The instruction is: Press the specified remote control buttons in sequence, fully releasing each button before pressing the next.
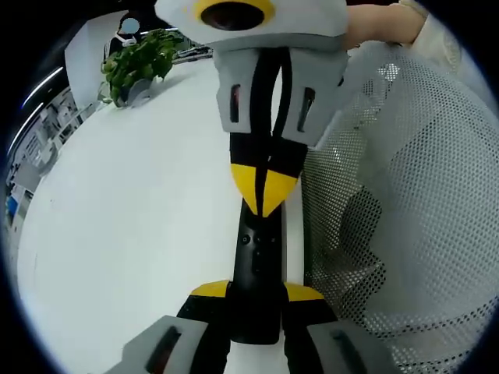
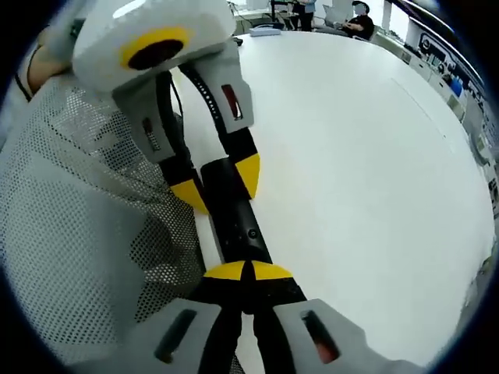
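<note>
White table, opposed tools on remote.

Black remote on white table; grey grippers, yellow-tipped black jaws; white perforated mesh garment beside remote; green plant at table's far edge.

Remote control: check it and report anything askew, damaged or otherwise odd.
Nothing stands out. The black remote control looks intact, clamped at one end by the left gripper, while the right gripper presses its closed yellow tips onto the button face. It sits beside a person's mesh-covered sleeve.
</note>
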Action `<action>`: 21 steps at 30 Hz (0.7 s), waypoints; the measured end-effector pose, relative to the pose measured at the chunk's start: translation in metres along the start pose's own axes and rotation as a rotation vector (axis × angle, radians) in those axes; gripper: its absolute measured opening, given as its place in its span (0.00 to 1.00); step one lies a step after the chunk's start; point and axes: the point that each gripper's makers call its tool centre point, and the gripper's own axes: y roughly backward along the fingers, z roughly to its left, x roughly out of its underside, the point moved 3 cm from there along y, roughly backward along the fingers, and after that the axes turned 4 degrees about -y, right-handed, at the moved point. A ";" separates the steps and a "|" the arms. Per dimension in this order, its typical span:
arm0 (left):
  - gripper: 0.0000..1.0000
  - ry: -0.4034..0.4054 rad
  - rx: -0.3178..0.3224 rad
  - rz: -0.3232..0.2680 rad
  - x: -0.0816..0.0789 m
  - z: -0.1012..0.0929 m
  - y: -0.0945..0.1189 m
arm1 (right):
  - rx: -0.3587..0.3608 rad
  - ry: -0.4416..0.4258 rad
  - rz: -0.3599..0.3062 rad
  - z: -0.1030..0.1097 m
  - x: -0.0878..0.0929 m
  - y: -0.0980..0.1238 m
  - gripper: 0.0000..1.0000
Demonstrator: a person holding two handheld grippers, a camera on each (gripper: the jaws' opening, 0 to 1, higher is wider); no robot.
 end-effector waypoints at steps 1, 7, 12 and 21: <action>0.24 0.000 0.000 0.000 0.000 0.000 0.000 | 0.004 0.017 0.000 0.000 0.000 0.000 0.00; 0.24 0.003 -0.002 -0.001 0.000 0.000 0.000 | 0.006 0.030 -0.021 0.002 -0.007 -0.002 0.00; 0.24 0.003 0.000 -0.003 0.000 0.000 0.000 | 0.001 0.041 -0.023 0.001 -0.007 -0.002 0.00; 0.24 -0.007 0.002 -0.001 0.000 0.000 0.000 | 0.003 0.286 0.025 0.004 -0.009 -0.004 0.00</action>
